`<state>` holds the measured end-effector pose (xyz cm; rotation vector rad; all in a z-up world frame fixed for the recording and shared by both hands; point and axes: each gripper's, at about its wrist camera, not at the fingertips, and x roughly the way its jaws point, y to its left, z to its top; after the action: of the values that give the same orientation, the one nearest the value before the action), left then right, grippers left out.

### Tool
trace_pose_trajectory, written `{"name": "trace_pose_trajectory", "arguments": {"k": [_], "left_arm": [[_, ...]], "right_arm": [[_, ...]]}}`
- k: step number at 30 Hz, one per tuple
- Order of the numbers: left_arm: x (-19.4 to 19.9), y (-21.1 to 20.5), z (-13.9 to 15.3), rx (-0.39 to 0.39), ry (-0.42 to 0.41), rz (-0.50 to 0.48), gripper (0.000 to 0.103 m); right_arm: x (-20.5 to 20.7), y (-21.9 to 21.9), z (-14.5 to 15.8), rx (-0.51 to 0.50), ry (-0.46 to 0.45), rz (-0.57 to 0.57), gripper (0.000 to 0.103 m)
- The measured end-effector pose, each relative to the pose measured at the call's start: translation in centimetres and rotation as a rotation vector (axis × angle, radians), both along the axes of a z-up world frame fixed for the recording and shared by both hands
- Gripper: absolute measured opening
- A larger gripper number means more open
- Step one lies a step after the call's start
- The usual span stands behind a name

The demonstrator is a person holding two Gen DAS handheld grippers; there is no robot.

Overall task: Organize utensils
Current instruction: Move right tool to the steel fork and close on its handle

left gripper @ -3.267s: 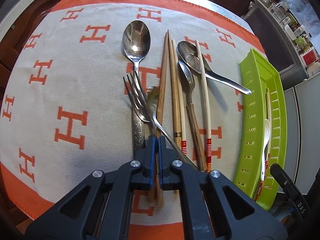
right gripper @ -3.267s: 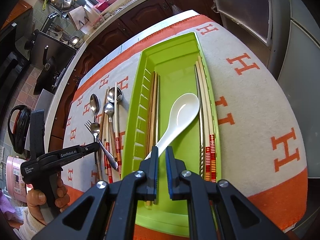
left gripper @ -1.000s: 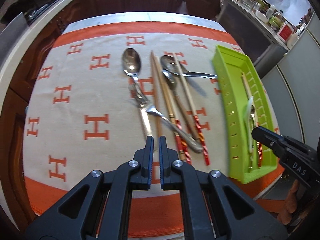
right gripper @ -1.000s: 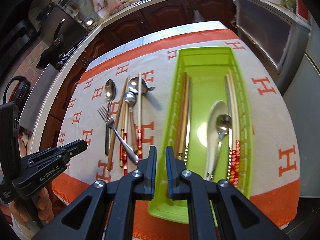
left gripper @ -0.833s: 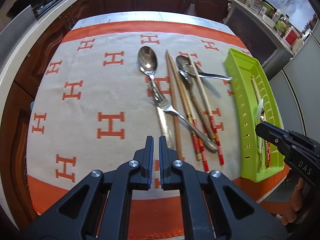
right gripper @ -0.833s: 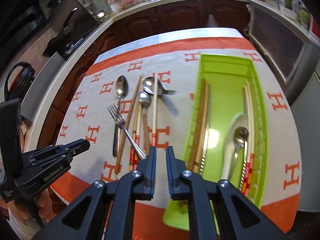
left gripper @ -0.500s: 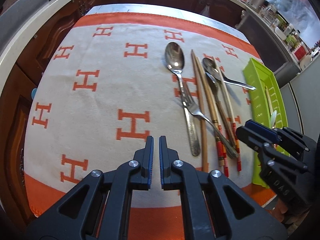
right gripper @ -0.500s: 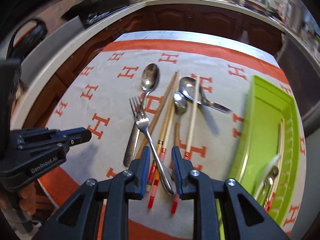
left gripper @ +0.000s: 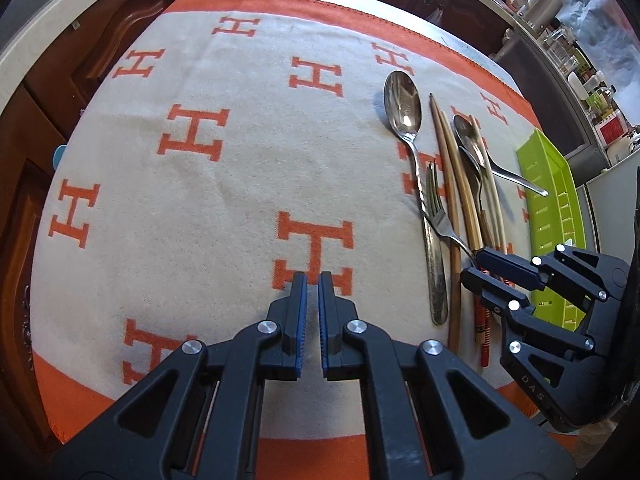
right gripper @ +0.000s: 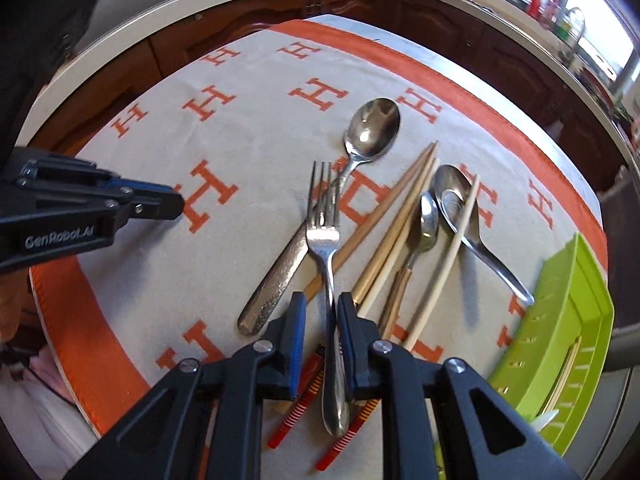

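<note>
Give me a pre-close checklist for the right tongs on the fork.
1. Right tongs open: ok, jaws apart.
2. Fork handle between the jaws: ok, it runs down the gap.
3. Nothing else in the gap: not ok, striped chopstick ends lie beneath the handle near the jaws.
4. Fork free to lift: not ok, it lies across the big spoon and the brown chopstick; these may shift.
5. Left tongs clear: ok, over bare cloth, holding nothing.
6. Space in the green tray: cannot tell, only its corner shows.
</note>
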<state>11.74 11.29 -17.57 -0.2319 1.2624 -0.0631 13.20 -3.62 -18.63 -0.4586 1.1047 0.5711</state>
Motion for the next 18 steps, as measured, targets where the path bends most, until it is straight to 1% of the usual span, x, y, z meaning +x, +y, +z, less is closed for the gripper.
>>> {"name": "trace_pose_trajectory", "arguments": {"k": [3, 8, 12, 16, 18], "left_arm": [[0.3, 0.0, -0.3, -0.008, 0.002, -0.002, 0.003], [0.3, 0.2, -0.3, -0.014, 0.002, 0.002, 0.003], [0.3, 0.3, -0.3, -0.015, 0.002, 0.009, 0.003], [0.3, 0.3, -0.3, -0.014, 0.002, 0.007, 0.003], [0.3, 0.3, -0.3, -0.013, 0.004, 0.005, 0.003]], "right_arm": [[0.2, 0.5, 0.0, -0.006, 0.009, 0.074, 0.015], [1.7, 0.5, -0.2, 0.04, 0.124, 0.16, 0.015], [2.3, 0.8, -0.3, 0.034, 0.164, 0.202, 0.015], [1.9, 1.1, -0.2, 0.018, 0.146, 0.2, 0.014], [1.6, 1.0, -0.1, 0.026, 0.132, 0.17, 0.008]]}}
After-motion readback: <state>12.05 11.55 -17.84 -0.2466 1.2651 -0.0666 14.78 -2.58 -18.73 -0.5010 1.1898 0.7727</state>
